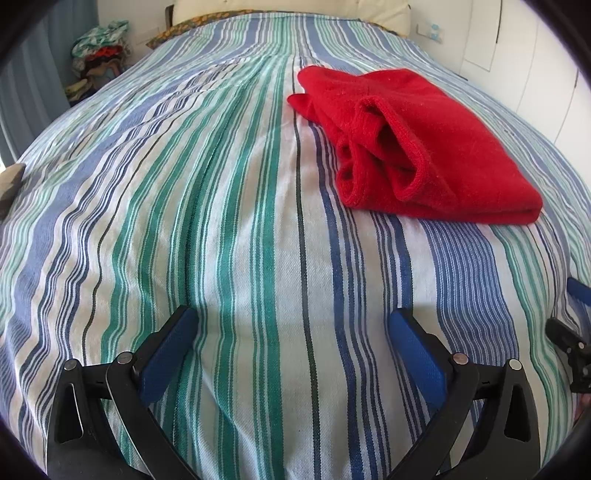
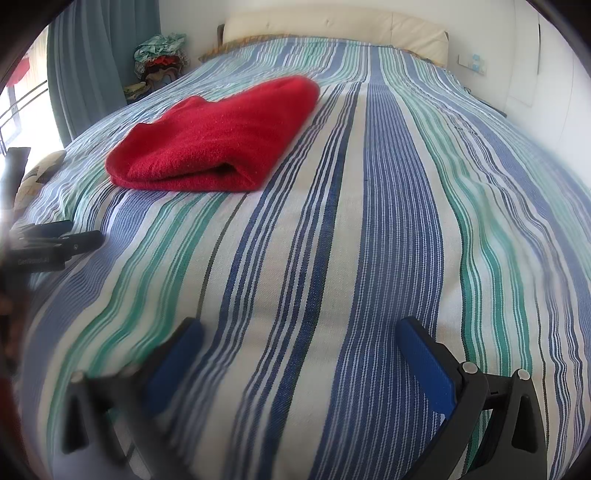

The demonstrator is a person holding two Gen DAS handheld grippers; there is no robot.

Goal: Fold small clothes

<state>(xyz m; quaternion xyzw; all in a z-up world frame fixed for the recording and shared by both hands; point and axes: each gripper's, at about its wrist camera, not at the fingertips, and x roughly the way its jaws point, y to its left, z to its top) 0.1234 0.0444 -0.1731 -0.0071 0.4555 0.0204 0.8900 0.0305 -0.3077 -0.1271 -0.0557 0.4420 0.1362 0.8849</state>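
A red knitted garment [image 1: 417,147] lies folded into a thick bundle on the striped bedspread [image 1: 229,206], with its rolled hem openings facing the left wrist camera. The right wrist view shows the same red garment [image 2: 218,140] at upper left, its folded edge toward me. My left gripper [image 1: 293,321] hovers open above bare bedspread, well short of the garment, with nothing between its blue pads. Over the bedspread [image 2: 388,221] my right gripper [image 2: 301,332] is likewise open and holds nothing. Each gripper shows at the edge of the other's view.
A heap of mixed clothes [image 1: 101,51] sits beside the bed at the far left, near a blue curtain [image 2: 92,62]. A cream headboard [image 2: 332,29] stands at the far end. White wall and cupboard doors [image 1: 546,85] run along the right side.
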